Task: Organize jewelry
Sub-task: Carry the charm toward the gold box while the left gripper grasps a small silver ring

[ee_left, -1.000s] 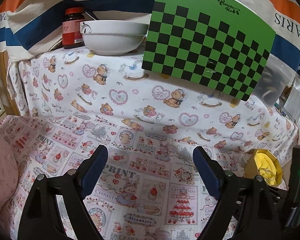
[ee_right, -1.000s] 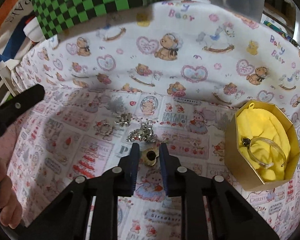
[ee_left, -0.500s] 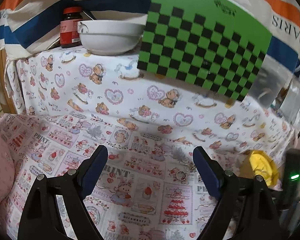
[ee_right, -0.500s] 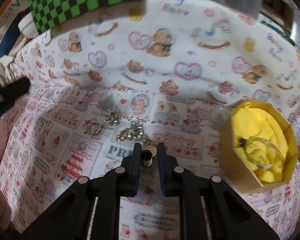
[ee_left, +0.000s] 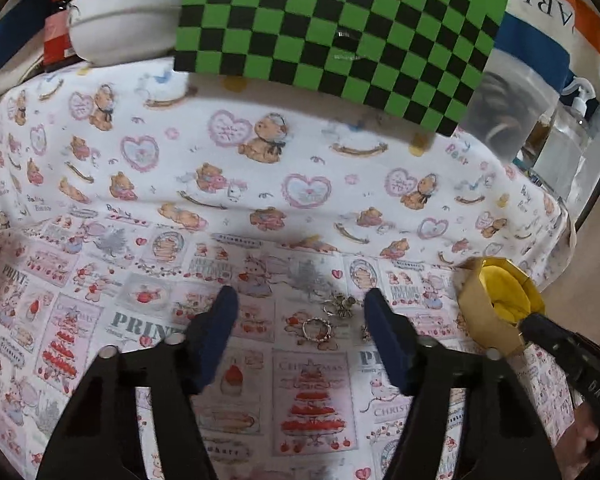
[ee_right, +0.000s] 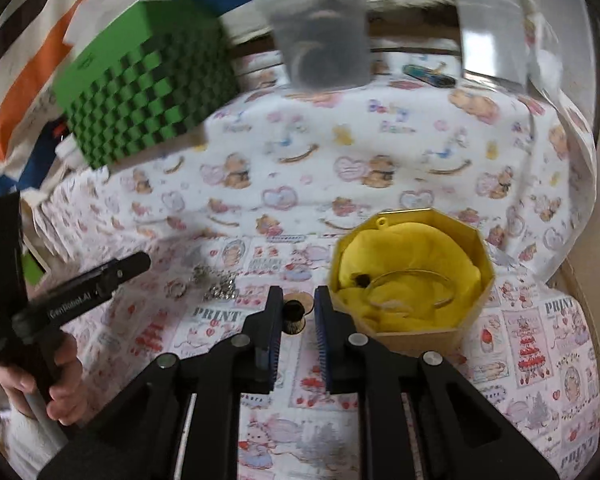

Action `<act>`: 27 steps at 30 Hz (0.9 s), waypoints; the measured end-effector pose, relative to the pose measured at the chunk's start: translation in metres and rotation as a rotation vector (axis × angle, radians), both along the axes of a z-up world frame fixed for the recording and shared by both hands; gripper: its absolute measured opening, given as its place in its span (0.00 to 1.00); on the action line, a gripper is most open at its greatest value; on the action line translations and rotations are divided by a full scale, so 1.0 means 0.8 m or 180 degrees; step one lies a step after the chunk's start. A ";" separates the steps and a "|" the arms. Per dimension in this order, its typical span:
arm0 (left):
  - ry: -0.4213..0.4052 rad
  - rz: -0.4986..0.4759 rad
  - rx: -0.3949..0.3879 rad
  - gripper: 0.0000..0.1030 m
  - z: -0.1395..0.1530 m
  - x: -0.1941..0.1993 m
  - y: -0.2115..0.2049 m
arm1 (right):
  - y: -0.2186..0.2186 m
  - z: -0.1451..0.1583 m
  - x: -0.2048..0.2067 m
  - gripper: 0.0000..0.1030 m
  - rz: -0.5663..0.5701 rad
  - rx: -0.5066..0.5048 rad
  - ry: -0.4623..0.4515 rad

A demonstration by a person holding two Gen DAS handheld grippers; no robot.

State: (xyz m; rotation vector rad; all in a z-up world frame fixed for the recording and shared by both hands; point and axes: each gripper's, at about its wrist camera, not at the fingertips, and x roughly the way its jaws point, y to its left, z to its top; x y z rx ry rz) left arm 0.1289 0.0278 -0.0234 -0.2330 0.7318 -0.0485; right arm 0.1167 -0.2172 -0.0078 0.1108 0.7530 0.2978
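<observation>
A thin ring (ee_left: 316, 328) and a cluster of silver jewelry (ee_left: 340, 305) lie on the printed cloth. My left gripper (ee_left: 300, 296) is over them with the ring in the gap; its jaws are closing and touch nothing. My right gripper (ee_right: 298, 294) is shut on a small gold and black piece (ee_right: 295, 312), held just left of the gold box (ee_right: 416, 336). The box's yellow lining holds a clear bangle (ee_right: 414, 286) and a small dark piece (ee_right: 362, 280). The silver cluster (ee_right: 220, 290) lies to the left, near the left gripper's fingers (ee_right: 112, 272).
Behind the work area rises a ledge draped in teddy-bear cloth (ee_left: 300, 168). On it stand a green checkered board (ee_left: 340, 32), a white bowl (ee_left: 120, 28), a red jar (ee_left: 58, 40) and clear plastic containers (ee_right: 320, 40). A hand (ee_right: 60, 380) holds the left gripper's handle.
My left gripper's jaws have narrowed and it has moved right, so the ring now lies between its fingers. My right gripper has risen and swung right toward the gold box, still holding the small piece.
</observation>
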 end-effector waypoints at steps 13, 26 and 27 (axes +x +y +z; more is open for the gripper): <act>0.0428 -0.0199 0.0296 0.36 -0.032 0.034 -0.036 | -0.065 0.014 -0.002 0.14 -0.0391 0.0346 0.0021; 0.0497 -0.0220 0.0393 0.26 -0.045 0.042 -0.044 | -0.109 0.014 0.006 0.14 -0.0648 0.0589 0.0054; 0.0489 -0.0238 0.0407 0.26 -0.045 0.042 -0.046 | -0.109 0.014 0.006 0.14 -0.0653 0.0582 0.0050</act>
